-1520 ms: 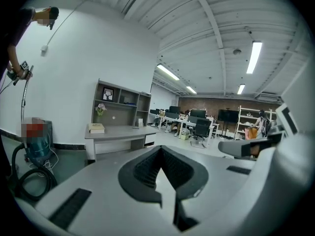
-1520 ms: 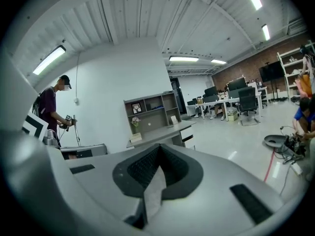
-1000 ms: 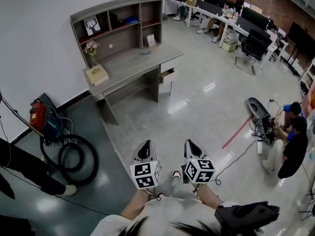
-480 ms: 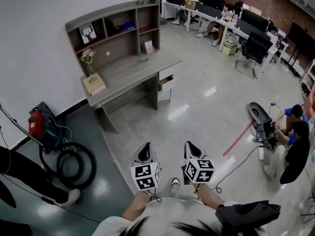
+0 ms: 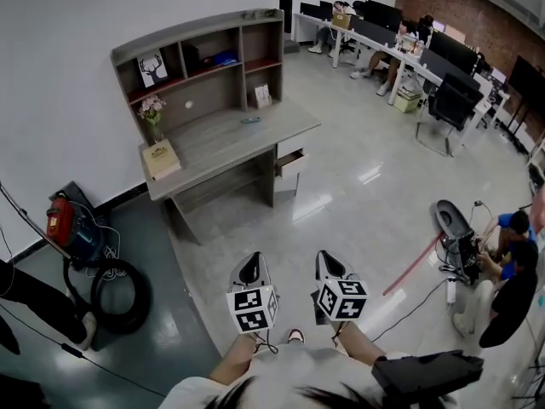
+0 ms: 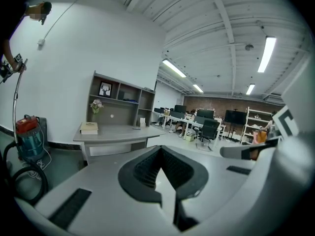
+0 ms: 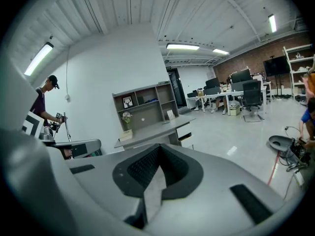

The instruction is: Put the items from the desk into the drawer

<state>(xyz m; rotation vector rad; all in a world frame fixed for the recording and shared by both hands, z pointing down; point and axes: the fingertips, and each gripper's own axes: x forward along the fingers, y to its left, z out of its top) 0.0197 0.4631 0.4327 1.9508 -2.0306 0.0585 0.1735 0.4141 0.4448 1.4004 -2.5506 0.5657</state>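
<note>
Desk (image 5: 223,140): sits lower in my head view now, nearer the frame's centre.
Vacuum cleaner (image 5: 70,227): has slid down the left edge.
Left gripper (image 5: 250,262), right gripper (image 5: 327,259): slightly lower in frame.

We hold both grippers side by side low in front of us, pointing forward and slightly down. The left gripper (image 5: 249,268) has its jaws together with nothing between them. The right gripper (image 5: 330,265) is the same, closed and empty. The left forearm (image 5: 230,360) and right forearm (image 5: 362,344) are bare and extend forward, roughly parallel.
</note>
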